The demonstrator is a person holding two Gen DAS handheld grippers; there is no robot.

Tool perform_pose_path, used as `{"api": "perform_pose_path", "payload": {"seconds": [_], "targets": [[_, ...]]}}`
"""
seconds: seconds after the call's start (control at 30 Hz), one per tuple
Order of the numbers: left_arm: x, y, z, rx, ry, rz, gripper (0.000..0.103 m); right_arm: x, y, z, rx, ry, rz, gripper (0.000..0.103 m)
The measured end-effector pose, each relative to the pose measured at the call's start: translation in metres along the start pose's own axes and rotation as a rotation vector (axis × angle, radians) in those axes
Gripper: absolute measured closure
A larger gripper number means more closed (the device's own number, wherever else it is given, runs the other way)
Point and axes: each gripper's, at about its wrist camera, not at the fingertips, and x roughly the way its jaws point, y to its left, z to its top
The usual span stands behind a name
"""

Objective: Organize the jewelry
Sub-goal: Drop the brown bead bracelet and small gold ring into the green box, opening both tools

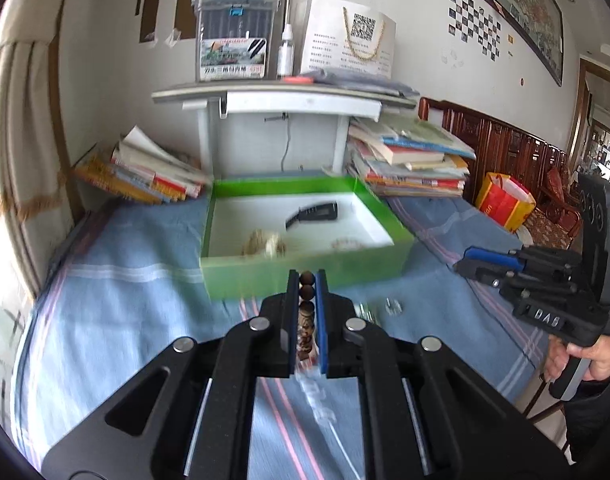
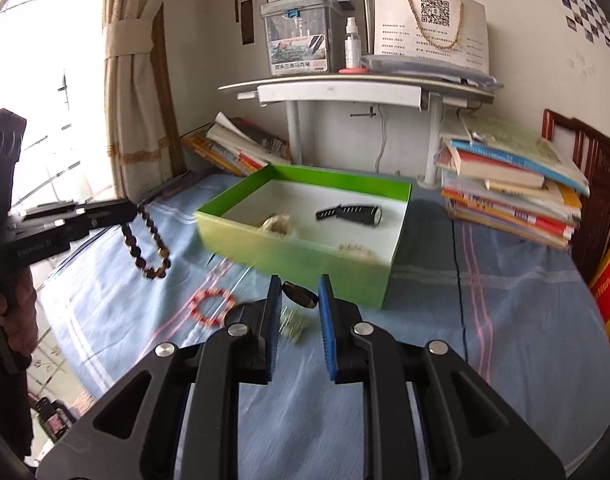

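Left wrist view: left claw (image 1: 307,276) is clamped narrow on a dark bead bracelet (image 1: 306,284), beads pinched between the blue pads, likely lifted so it can be carried to the green box (image 1: 305,276) straight ahead; box sits open on the blue striped cloth (image 1: 125,300) so pieces can be dropped in from above; inside lie a black watch (image 1: 313,213), a pale bead bundle (image 1: 263,245) and a light bracelet (image 1: 347,245); right claw (image 1: 461,267) shows at the right edge, side-on, held by a hand (image 1: 585,360); its gap can't be read from here; small clear piece (image 1: 393,306) lies loose on the cloth.

Right wrist view: right claw (image 2: 299,288) is narrow, a dark oval ring-like piece (image 2: 301,294) sits between the pads, looks gripped; blur leaves that unsure; this view shows what the other hides: the bracelet's loop hanging free below the left claw (image 2: 135,210), a red bead bracelet (image 2: 211,306) and a small pale item (image 2: 291,324) unsorted on the cloth, near the box's front wall; book stacks (image 2: 513,188) flank the box.
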Motion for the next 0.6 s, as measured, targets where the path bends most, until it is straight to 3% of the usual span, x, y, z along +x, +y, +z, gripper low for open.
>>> {"api": "perform_pose_path", "payload": {"seconds": [0.17,0.33,0.57,0.6], "targets": [[0.047,0.017,0.049,0.033,0.002,0.031,0.095,0.044,-0.021,0.038,0.005,0.0,-0.023,0.084],[0.114,0.041,0.084,0.033,0.053,0.089,0.095,0.107,-0.05,0.065,0.063,0.056,-0.037,0.084],[0.201,0.077,0.086,0.017,0.167,0.157,0.094,0.177,-0.076,0.07,0.108,0.142,-0.078,0.084],[0.212,0.08,0.082,0.022,0.192,0.17,0.09,0.183,-0.079,0.07,0.109,0.148,-0.087,0.082]]}}
